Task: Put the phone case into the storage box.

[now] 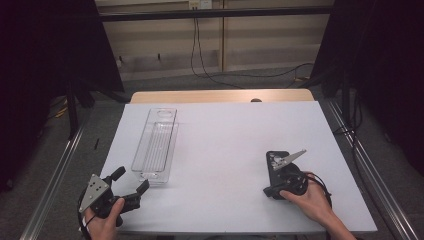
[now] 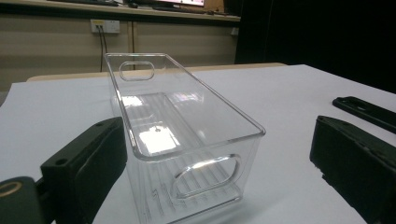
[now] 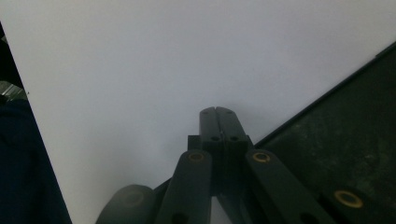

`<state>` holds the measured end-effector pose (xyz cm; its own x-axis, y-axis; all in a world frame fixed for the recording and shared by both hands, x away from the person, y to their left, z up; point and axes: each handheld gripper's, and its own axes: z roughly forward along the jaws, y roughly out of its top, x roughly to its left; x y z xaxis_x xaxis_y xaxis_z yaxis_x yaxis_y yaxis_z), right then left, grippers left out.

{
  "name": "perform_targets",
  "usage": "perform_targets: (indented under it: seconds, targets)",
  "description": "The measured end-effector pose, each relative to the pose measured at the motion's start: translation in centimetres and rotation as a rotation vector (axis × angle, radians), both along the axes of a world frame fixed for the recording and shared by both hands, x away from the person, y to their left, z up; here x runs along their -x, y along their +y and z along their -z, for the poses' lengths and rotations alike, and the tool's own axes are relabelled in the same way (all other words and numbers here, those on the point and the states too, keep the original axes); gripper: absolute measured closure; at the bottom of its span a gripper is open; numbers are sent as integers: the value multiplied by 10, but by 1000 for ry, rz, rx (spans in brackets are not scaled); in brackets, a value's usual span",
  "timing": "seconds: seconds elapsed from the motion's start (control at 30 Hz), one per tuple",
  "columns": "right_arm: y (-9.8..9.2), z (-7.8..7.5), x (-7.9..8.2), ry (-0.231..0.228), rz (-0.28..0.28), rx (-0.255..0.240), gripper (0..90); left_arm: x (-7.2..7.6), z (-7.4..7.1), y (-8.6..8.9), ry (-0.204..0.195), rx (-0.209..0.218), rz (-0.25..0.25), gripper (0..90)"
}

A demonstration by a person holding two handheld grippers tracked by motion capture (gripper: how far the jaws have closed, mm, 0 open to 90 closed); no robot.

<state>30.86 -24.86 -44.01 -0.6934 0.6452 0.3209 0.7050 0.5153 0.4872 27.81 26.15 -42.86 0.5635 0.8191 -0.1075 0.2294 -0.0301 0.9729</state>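
The clear plastic bin (image 1: 156, 144) is found on the left half of the white table top (image 1: 235, 125), its long axis running from the near edge away toward the far edge, only slightly slanted. Its near short end lies just ahead of the left gripper (image 1: 131, 182), whose jaws are spread wide and are pointed at that end; in the left gripper view the bin (image 2: 182, 135) is seen between the two black jaws but not touched by either, with the near handle cut-out facing the camera. The right gripper (image 1: 272, 157) is held well apart from the bin, on the right side of the table, with its jaws pressed together on nothing, as is shown in the right gripper view (image 3: 217, 112). The left hand is therefore judged the nearer one for a grasp. The bin is seen as transparent, rectangular and empty, with a ribbed floor, upright walls, a rounded rim and an oval handle slot in each short end.
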Motion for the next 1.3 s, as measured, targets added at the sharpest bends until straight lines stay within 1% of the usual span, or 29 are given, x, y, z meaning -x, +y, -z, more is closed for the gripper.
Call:
perform_targets:
  seconds: [0.1, 0.2, 0.3, 0.63, 0.97, 1.3]
  targets:
    - [-3, 0, 1, -4, 4, 2, 900, 0, 0, 0, 3, 1, 0, 40]
    - [-4, -1, 5, -34, 8, 24, 900, 0, 0, 1, 4, 4, -1, 40]
    - [-6, -2, 7, -45, 15, 35, 900, 0, 0, 0, 3, 1, 1, 40]
    - [-22, 0, 11, -43, 57, 2, 900, 0, 0, 1, -1, 0, 3, 40]
    - [-32, 0, 13, -45, 87, 10, 900, 0, 0, -1, 4, 5, 5, 40]
    - [-36, -1, 13, -55, 95, 23, 900, 0, 0, 0, 4, 4, 6, 40]
